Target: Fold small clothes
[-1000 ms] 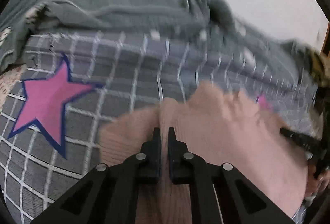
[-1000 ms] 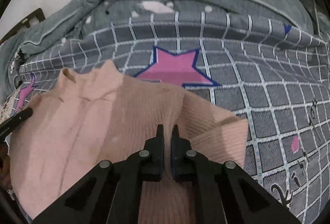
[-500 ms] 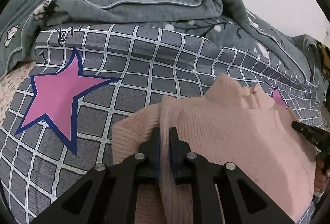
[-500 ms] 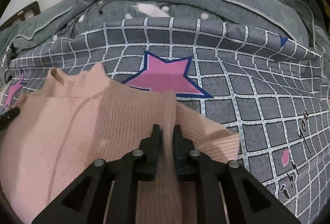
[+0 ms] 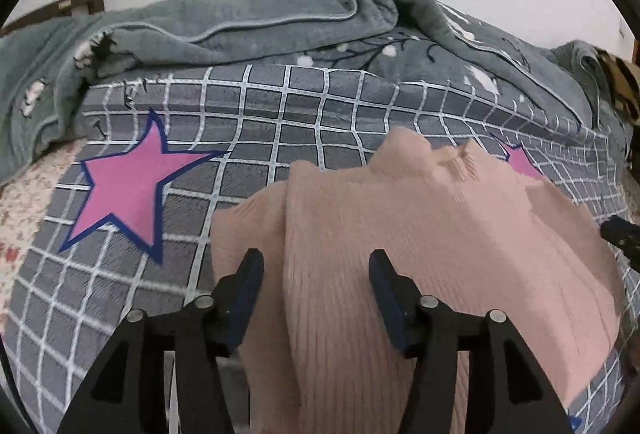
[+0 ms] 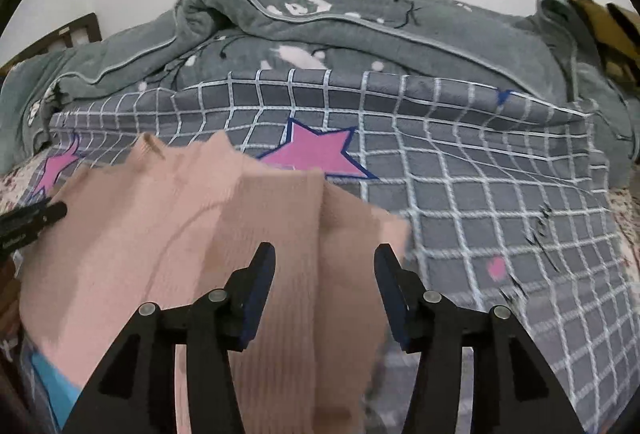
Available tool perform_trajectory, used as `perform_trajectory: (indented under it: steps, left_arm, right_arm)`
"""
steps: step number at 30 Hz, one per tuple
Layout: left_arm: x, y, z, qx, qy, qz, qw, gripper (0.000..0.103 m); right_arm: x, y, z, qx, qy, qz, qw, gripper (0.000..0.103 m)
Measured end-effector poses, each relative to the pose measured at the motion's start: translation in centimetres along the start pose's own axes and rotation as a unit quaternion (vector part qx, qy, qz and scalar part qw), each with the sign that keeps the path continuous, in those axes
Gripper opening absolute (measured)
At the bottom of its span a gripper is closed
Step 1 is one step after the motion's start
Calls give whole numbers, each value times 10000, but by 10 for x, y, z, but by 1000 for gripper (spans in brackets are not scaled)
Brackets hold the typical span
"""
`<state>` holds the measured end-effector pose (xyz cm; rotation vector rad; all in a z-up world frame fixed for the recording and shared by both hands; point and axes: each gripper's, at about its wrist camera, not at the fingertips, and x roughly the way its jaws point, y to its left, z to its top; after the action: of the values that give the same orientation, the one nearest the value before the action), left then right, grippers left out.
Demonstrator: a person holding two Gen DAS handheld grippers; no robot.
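A small pink ribbed sweater lies on the grey checked bedspread, collar away from me; it also shows in the right wrist view. My left gripper is open, its jaws spread over the sweater's left side where a fold edge runs. My right gripper is open over the sweater's right side, its jaws either side of a raised crease. Each gripper's tip shows at the edge of the other view: the right gripper and the left gripper.
A rumpled grey-green blanket is heaped along the far side of the bed against a pale wall. Pink stars mark the bedspread. A floral sheet shows at the left edge. Something blue lies under the sweater's near left corner.
Both grippers were shut on the sweater's sides and have opened, letting the fabric go. The sweater has settled onto the bedspread.
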<state>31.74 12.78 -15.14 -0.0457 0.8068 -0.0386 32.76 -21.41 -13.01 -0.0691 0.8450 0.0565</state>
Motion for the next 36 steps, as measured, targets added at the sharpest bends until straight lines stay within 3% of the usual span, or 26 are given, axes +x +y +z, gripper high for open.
perform_trajectory:
  steps: [12,18,26,36]
  left_arm:
    - [-76,-12,-37,-103,-83,-89,9999,53]
    - [-103,-11,-57,20,-69,-71,9999,53]
    - [-120,14,-80,-170,67,-209,9996,54]
    - [-95,27,-106,-735,276,-908,9928,58]
  right_arm:
    - [-108,-9,-56,213,-401,-185,9988,52]
    - [-141,-1,-78,498,-758,-378,9952,52]
    - [-134,3,-99,980,-494,282,9936,52]
    - [-94,7,-111,826,-125,425,9956,55]
